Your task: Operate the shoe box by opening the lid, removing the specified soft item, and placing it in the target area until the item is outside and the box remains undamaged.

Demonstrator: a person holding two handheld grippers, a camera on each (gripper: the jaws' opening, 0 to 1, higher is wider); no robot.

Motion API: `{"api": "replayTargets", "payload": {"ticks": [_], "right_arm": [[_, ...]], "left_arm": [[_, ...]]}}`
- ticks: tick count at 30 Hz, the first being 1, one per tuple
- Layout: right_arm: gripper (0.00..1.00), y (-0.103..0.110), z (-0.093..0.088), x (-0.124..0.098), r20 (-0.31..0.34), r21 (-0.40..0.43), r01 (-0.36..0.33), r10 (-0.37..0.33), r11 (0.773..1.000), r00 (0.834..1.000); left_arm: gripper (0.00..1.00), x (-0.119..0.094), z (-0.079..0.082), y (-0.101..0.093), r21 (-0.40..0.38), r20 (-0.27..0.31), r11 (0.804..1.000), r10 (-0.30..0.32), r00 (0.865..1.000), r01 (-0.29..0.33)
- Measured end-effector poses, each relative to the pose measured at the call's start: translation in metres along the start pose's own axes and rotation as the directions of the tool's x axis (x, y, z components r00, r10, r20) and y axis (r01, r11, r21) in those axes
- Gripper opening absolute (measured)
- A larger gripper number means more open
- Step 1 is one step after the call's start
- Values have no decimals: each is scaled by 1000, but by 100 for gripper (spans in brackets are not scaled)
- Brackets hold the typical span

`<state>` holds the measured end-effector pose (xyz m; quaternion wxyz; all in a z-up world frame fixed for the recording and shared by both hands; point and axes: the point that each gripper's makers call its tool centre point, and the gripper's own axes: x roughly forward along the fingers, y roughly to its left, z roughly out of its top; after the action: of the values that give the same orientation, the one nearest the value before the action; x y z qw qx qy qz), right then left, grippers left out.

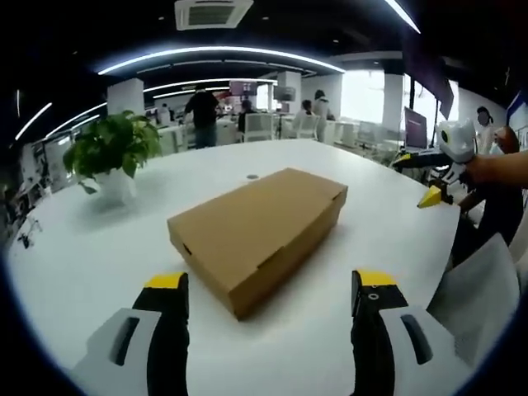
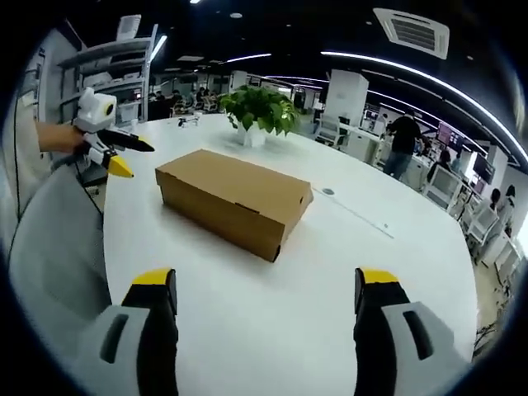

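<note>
A brown cardboard shoe box lies with its lid down in the middle of the white table, set at an angle. My left gripper is open just short of the box's near corner, touching nothing. My right gripper is also open and empty, short of the box from the other side. In the left gripper view the right gripper hovers at the table's right edge in a person's hand. The left gripper hangs off the table's left edge in the right gripper view. The soft item is hidden inside.
A green plant in a white pot stands on the table beyond the box. A small round cap sits in the tabletop. A grey chair stands at the table's edge. Office desks and several people fill the background.
</note>
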<state>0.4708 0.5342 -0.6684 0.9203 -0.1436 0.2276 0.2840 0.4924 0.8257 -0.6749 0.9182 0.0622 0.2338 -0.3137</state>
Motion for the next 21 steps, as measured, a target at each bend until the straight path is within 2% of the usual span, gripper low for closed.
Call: {"api": "replayTargets", "payload": {"ticks": [10,21], "right_arm": [[72,-17,2,29,17,-8,-17,17,1000,1000],[64,-18,6,57,19,-30,-75,75,997,997]], "left_arm": [[73,16,-4,12,-13,-18,999,33,999,-34],[66,30,-15,20,-17,-57,999,50,997,-51]]}}
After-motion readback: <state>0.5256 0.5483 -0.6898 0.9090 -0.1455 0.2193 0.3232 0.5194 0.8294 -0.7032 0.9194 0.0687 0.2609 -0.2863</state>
